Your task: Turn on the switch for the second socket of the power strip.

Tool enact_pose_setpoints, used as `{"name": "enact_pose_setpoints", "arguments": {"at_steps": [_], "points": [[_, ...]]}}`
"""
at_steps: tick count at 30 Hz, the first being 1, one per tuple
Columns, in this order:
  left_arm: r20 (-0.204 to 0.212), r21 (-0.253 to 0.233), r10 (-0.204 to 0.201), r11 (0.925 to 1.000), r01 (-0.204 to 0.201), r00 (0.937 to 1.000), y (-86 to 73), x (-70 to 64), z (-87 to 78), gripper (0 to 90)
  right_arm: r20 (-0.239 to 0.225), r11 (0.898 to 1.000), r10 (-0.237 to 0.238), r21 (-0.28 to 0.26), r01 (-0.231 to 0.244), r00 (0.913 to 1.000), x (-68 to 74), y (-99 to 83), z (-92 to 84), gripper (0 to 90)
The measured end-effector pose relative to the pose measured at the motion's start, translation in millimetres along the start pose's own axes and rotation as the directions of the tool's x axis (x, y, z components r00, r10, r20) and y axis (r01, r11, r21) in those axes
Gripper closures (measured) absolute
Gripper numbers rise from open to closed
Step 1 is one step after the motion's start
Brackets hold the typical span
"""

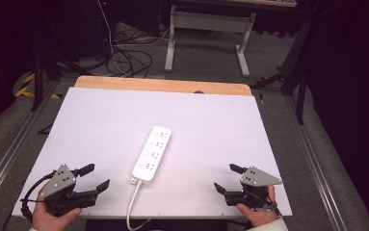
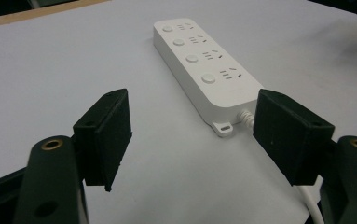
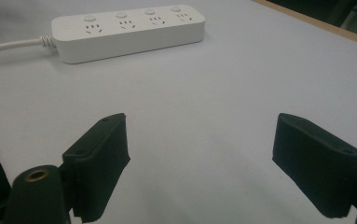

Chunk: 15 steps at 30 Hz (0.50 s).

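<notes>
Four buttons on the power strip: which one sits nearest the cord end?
The button closest to the left gripper, last in the row on the power strip, just before the white cord exits. The other three run toward the table's far edge.

**Open board, one strip in the middle**

The white table top lies bare on its left, right and far parts, so either side gives free passage. The one obstacle is the white power strip lying flat at the middle, with its cable running off the near edge. The left gripper and right gripper, jaws spread, sit well apart from it at the near corners
</notes>
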State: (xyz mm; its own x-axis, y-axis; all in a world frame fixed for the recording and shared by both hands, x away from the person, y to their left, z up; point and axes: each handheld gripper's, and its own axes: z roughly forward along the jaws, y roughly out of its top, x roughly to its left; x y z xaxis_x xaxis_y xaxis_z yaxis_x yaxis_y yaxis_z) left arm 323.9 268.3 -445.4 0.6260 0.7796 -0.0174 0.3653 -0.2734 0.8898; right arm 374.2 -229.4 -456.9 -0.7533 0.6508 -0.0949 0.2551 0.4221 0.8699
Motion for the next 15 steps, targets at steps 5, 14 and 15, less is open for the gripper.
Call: {"name": "enact_pose_setpoints", "arguments": {"at_steps": [5, 14, 15], "points": [[0.018, 0.002, 0.003, 1.0000, -0.003, 0.9998, 3.9, -2.7, -0.4, 26.9, -0.001, 1.000, 0.000, 0.001, 0.000, 1.0000, 0.9, 0.1, 0.6, 18.3], [0.028, 0.011, 0.003, 0.9999, -0.003, 0.9996, 15.7, -4.3, 1.5, 27.4, -0.001, 1.000, 0.000, 0.005, 0.000, 1.0000, 1.2, 0.2, 1.9, 18.3], [0.032, 0.013, 0.004, 0.9999, -0.004, 0.9995, 17.4, -3.8, 2.1, 27.8, -0.001, 1.000, -0.001, 0.007, 0.001, 1.0000, 1.3, 0.3, 2.0, 18.3]]}}
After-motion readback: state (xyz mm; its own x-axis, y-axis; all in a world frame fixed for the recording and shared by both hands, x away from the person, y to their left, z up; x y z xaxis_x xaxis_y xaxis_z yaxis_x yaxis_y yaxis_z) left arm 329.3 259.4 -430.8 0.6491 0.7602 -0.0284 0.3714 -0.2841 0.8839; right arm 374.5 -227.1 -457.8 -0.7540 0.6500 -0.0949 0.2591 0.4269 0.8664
